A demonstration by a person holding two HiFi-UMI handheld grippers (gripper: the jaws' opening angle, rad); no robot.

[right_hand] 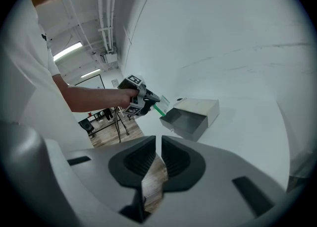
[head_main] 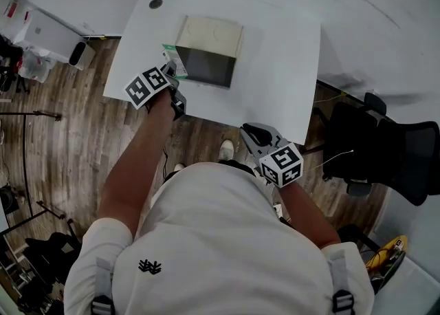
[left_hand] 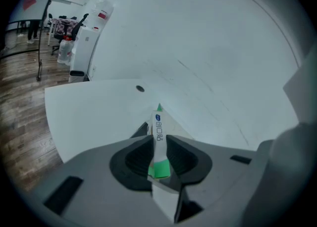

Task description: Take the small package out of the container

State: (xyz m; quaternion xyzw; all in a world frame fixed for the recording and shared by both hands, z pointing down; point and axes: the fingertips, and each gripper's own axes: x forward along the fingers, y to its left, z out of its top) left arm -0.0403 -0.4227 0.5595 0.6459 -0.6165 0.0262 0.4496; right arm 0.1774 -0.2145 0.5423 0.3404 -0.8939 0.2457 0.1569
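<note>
Green and white in colour, the small package (left_hand: pixel 159 122) stands edge-on between the jaws of the left gripper (left_hand: pixel 158 144). We find both pads pressed flat against its sides, its printed end pointing ahead of the tips. The container (head_main: pixel 210 31) lies just to the right of this gripper on the white table (head_main: pixel 275 66), with its dark open mouth facing the person.

We judge the step in hand to be the withdrawal itself. The grip is made, and the package sits at the near left corner of the container's mouth, apparently clear of it or very nearly so. The next move calls for drawing the left gripper back and away from that mouth with the hold kept firm. The package is thin and flexible-looking, and a slack hold may let it slip.

The right gripper (right_hand: pixel 158 144) hangs well back from the container, beyond the table's near edge. Its jaws are drawn together to a thin slit with nothing between them, and only wooden floor (right_hand: pixel 157 171) shows through.

Items we could not verify:
- whether the package's far tip touches or overlaps the container's edge
- whether anything else lies in the container, as its inside reads only as a dark surface
- the identity of a dark shape just behind the package in the left gripper view
- the print on the package, which is too small to read
</note>
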